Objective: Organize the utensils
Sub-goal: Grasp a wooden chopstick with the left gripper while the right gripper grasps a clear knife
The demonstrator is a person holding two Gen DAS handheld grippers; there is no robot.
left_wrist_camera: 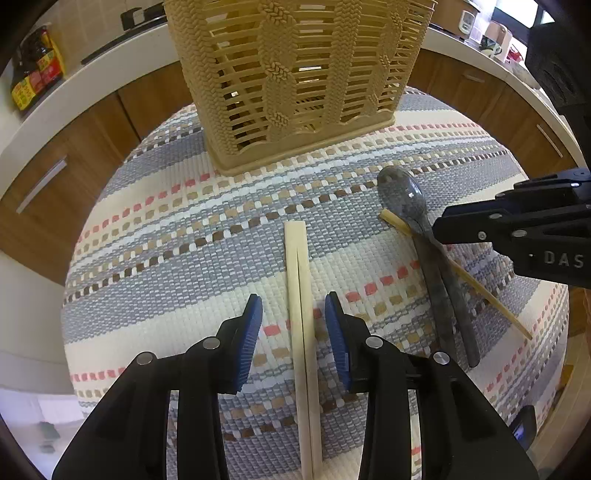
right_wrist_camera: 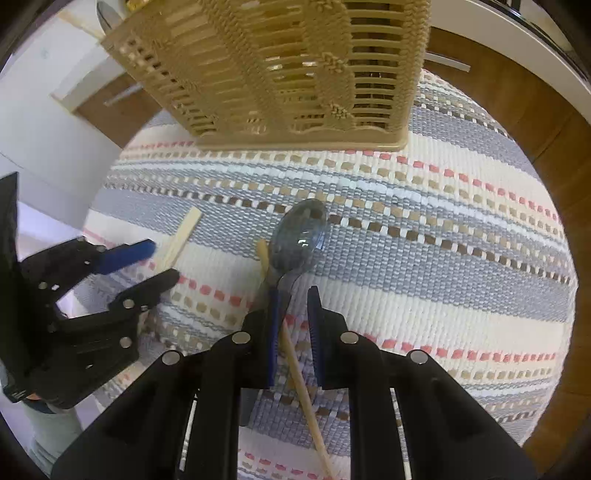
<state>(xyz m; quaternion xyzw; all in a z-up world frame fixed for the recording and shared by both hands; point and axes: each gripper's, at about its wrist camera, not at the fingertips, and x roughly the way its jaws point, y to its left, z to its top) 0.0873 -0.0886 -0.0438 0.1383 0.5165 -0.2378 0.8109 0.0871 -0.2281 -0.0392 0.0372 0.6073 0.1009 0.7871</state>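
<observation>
A tan slatted utensil basket (left_wrist_camera: 295, 77) stands at the far side of a striped woven mat (left_wrist_camera: 166, 229). A pale pair of joined chopsticks (left_wrist_camera: 301, 317) lies between the open fingers of my left gripper (left_wrist_camera: 293, 314), untouched. A grey speckled spoon (left_wrist_camera: 424, 236) lies to the right across a thin bamboo chopstick (left_wrist_camera: 480, 288). In the right wrist view my right gripper (right_wrist_camera: 293, 314) is open around the spoon's (right_wrist_camera: 301, 236) neck and the bamboo chopstick (right_wrist_camera: 306, 398). The basket (right_wrist_camera: 280, 70) stands beyond. The left gripper (right_wrist_camera: 155, 258) shows at the left by the pale chopsticks (right_wrist_camera: 181, 236).
The mat covers a small round table. Wooden cabinets (left_wrist_camera: 74, 177) under a white counter (left_wrist_camera: 110, 70) curve behind it. Sauce bottles (left_wrist_camera: 35, 70) stand on the counter at the left, cups (left_wrist_camera: 495, 40) at the right. A spoon (right_wrist_camera: 107, 16) sticks out of the basket top.
</observation>
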